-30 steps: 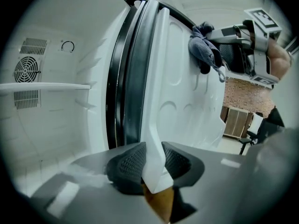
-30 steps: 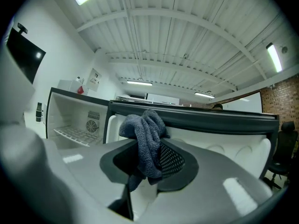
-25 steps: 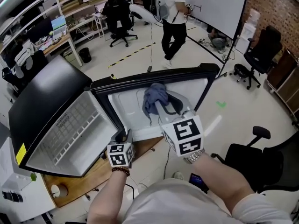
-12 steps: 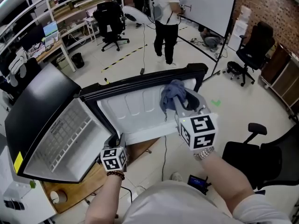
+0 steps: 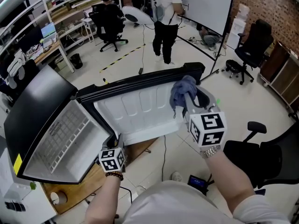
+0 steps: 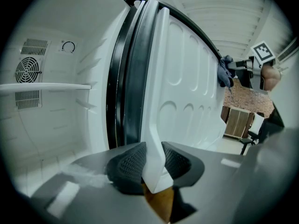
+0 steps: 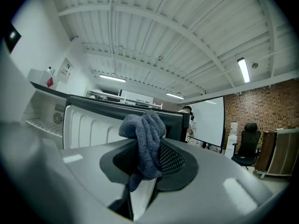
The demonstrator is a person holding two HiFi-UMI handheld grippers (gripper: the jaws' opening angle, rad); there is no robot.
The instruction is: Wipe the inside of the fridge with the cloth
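Bright, even light; fisheye edges seemingly blurred.

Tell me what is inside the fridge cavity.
One shelf and a round fan grille on the rear wall; no food shows. The left gripper, clamped on the door edge, covers the cavity's lower part.

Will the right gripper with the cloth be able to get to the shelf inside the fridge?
Probably yes. The left gripper is clamped on the edge of the door, which is wide open, and nothing stands between the cloth in the right gripper and the shelf.
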